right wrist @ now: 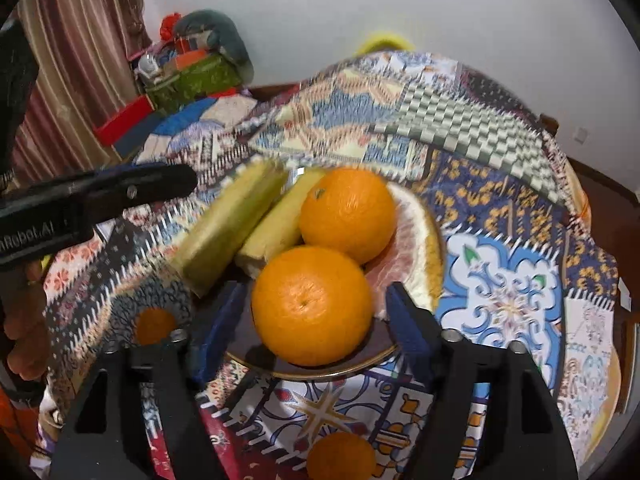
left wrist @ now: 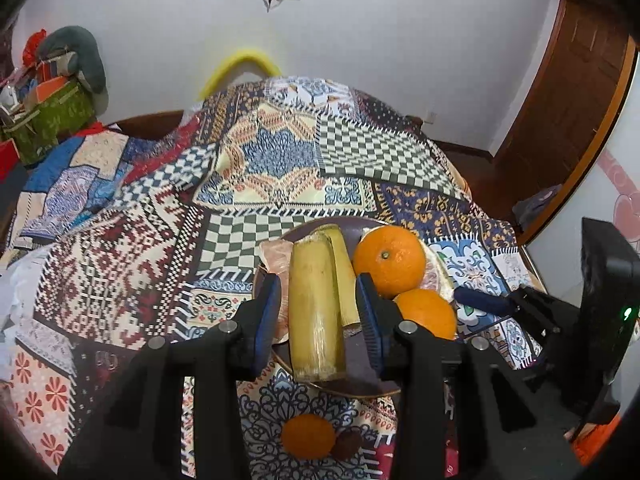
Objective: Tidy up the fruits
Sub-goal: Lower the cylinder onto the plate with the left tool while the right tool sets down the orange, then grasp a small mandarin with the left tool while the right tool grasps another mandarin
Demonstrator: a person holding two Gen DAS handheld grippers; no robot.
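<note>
Two hand-held grippers work over a dark round plate (right wrist: 320, 374) with a gold rim, set on a table draped in a patchwork-print cloth (left wrist: 280, 160). The plate holds two large oranges, two yellow-green lengths of cut cane and a pink-fleshed pomelo wedge (right wrist: 416, 256) behind the oranges.

The left gripper (left wrist: 318, 292) has its blue-padded fingers narrowly apart on either side of the thicker cane piece (left wrist: 316, 320), which lies lengthwise between them, its near end over the plate's rim. A sliver of gap shows on each side, and whether the pads press cannot be told. The thinner cane piece (left wrist: 344, 276) lies just beside it.

The right gripper (right wrist: 315, 292) has its fingers spread wide around the nearer orange (right wrist: 312, 304), clear of its skin. The farther orange (right wrist: 348, 214) touches it from behind.

White lettering (right wrist: 24, 236) on the left gripper's body, cut off by the frame edge, reads "nRobot.AI".

A small mandarin (left wrist: 308, 436) and a little brown fruit (left wrist: 346, 444) lie side by side on the cloth, in front of the plate.
</note>
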